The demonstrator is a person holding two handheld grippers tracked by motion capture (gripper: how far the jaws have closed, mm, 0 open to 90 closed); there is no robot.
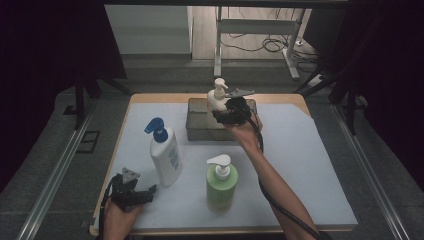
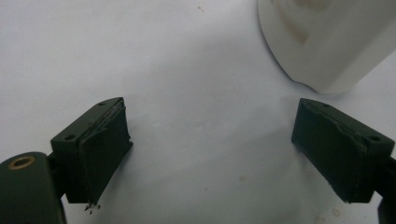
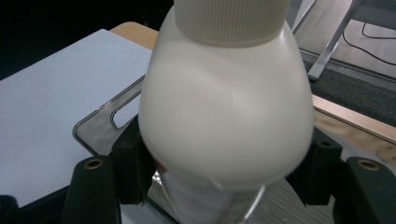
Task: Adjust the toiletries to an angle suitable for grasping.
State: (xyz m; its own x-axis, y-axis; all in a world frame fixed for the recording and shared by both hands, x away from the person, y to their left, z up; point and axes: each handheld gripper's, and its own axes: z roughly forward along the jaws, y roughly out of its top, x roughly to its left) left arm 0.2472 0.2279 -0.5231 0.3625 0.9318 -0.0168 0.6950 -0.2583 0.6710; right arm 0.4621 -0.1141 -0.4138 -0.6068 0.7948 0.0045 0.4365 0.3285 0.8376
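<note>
your left gripper (image 1: pixel 134 192) sits low at the near left corner of the surface (image 1: pixel 300 150), jaws wide with nothing between them. in the left gripper view they frame bare white surface, and the base of the blue-capped bottle (image 2: pixel 327 42) stands just beyond the jaw on that view's right, apart from it. in the high view that bottle (image 1: pixel 165 155) is upright just right of your left gripper. further right, near the front edge, a green bottle (image 1: pixel 221 182) with a white pump stands upright, well apart from both grippers. at the back middle lies a clear bin (image 1: pixel 197 120). your right gripper (image 1: pixel 225 111) is over it, jaws clamped on the white pump bottle (image 1: pixel 217 97). in the right gripper view the white pump bottle (image 3: pixel 226 116) is upright between the jaws, one pad pressed against each side of its lower body, its ribbed collar above them. its bottom dips inside the bin's rim (image 3: pixel 100 123); whether it rests on the bin floor you can't tell.
</note>
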